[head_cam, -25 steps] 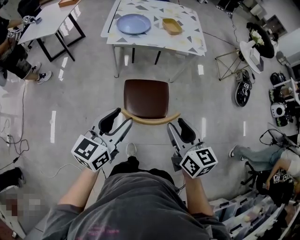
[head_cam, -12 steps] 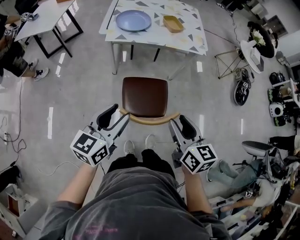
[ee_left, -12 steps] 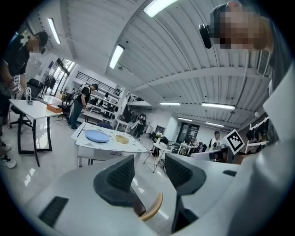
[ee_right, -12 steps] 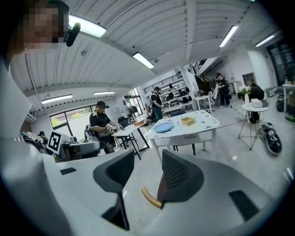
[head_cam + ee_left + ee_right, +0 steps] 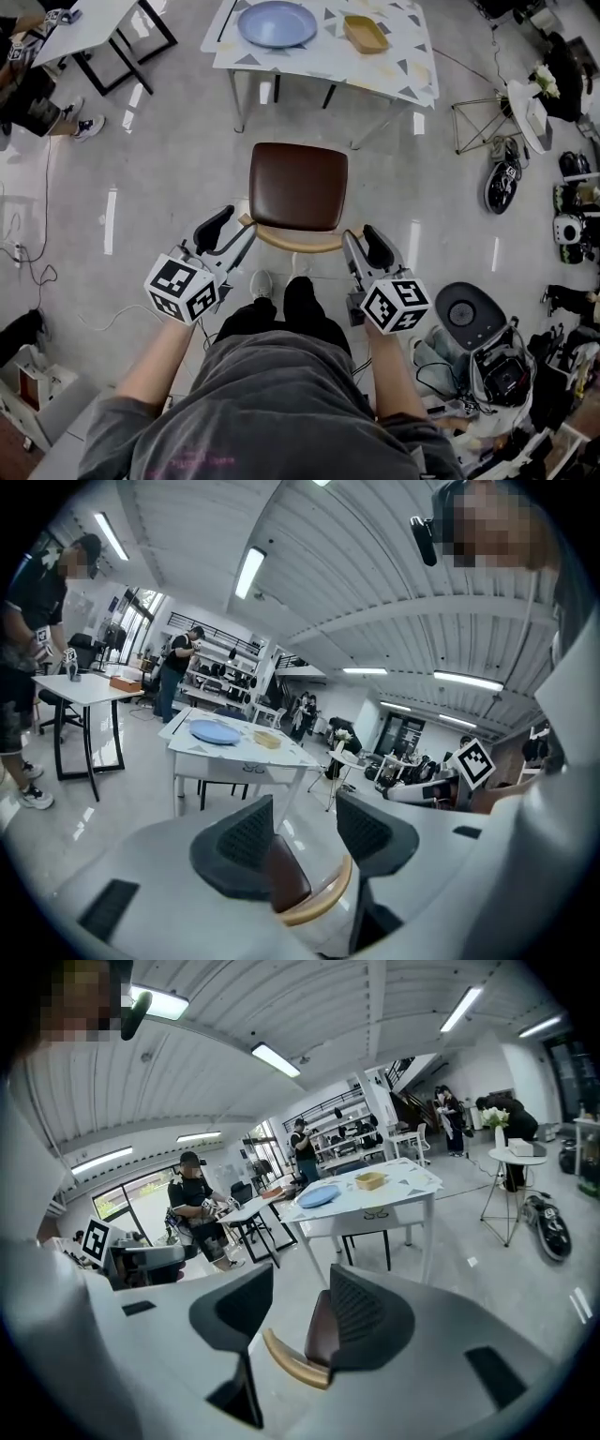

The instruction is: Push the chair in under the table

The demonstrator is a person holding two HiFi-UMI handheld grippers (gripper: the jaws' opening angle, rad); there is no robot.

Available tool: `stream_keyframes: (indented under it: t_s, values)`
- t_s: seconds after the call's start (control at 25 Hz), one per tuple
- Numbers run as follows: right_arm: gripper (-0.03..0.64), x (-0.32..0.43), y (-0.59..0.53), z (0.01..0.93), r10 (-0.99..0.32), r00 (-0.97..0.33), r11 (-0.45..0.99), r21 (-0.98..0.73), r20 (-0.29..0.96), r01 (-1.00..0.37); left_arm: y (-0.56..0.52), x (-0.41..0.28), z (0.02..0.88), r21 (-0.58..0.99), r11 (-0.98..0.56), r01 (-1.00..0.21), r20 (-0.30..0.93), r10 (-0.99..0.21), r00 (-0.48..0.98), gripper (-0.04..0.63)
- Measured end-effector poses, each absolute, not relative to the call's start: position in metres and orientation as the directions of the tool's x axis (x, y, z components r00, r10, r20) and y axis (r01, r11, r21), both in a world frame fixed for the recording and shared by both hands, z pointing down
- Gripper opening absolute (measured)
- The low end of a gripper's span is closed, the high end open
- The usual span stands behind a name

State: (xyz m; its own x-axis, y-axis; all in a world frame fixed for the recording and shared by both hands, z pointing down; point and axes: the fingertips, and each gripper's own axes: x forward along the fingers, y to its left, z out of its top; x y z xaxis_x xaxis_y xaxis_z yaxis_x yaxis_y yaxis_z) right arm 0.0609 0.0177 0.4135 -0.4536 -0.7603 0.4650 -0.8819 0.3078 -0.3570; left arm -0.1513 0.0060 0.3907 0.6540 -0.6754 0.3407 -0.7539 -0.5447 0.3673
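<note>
Both hand-held grippers have dropped and closed in on the chair since a second ago, and now flank its back. At the chair's left rear corner, the left gripper (image 5: pixel 239 226) has its jaws apart, the left end of the curved pale-wood backrest (image 5: pixel 300 244) showing in the gap; no pad visibly presses on it. The brown, square-seated wooden chair (image 5: pixel 298 186) stands in the middle, facing away from the person and still well apart from the white table with a triangle-patterned top (image 5: pixel 398 70) beyond it. The table bears a round blue plate (image 5: pixel 277 23) and a yellow oblong bowl (image 5: pixel 366 34). At the chair's right rear corner, the right gripper (image 5: pixel 361 237) mirrors the left, jaws parted about the backrest's other end. One gripper at each end should keep the push straight toward the table.
</note>
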Motion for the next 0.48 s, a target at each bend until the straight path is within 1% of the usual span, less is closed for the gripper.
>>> stream_keyframes:
  t_s: [0.48]
  values:
    - [0.173, 0.107, -0.021, 0.520, -0.635, -0.440, 0.255, -0.365, 0.635, -0.895, -0.029, -0.136, 0.488, 0.327, -0.446, -0.833, 0.546, -0.630, 0.552, 0.209]
